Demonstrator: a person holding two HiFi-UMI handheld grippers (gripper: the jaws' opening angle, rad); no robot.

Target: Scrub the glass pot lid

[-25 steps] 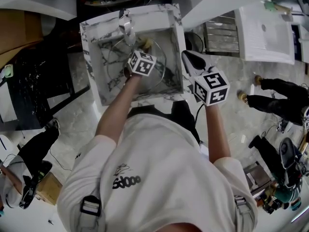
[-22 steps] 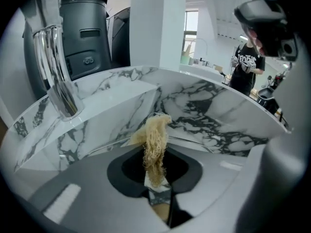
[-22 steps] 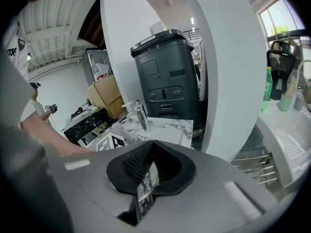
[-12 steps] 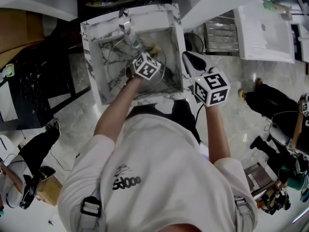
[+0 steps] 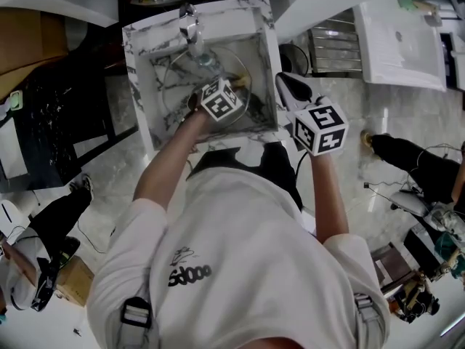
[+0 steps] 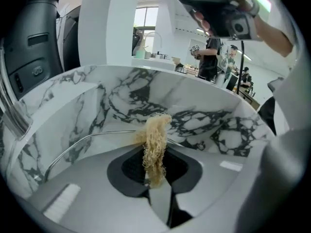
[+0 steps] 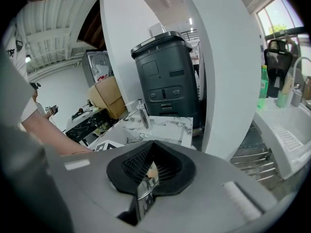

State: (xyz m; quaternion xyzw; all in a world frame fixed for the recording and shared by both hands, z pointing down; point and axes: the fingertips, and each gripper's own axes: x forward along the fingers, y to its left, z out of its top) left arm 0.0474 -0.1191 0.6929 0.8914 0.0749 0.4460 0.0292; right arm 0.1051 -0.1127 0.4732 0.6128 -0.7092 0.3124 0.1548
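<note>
While the person leans over one marble sink (image 5: 218, 17), two grippers are in view, each bearing one marker cube; the left gripper (image 5: 237, 87) reaches down into the basin, and the right gripper (image 5: 288, 87) is held outside it, just beyond the sink's right wall and above the floor. One glass pot lid (image 5: 180, 78) lies inside the basin below the single faucet (image 5: 190, 27), its round outline filling much of the basin floor. In the left gripper view, the left gripper (image 6: 155, 181) has its jaws pressed together on one tan, fibrous scrubber (image 6: 155, 147), which stands up out of the jaws; the scrubber's far end meets the thin metal rim of the lid (image 6: 82, 142), which curves away to the left against the veined sink wall (image 6: 204, 115). In the right gripper view, the right gripper (image 7: 146, 181) has its jaws closed against each other and carries no object; a small pale speck at their seam cannot be identified. Beyond those jaws stand one dark grey bin (image 7: 167, 76), one white column (image 7: 218, 67) and one green bottle (image 7: 263, 81); the marble sink top (image 7: 167, 126) and its faucet (image 7: 142, 114) lie below the bin.
</note>
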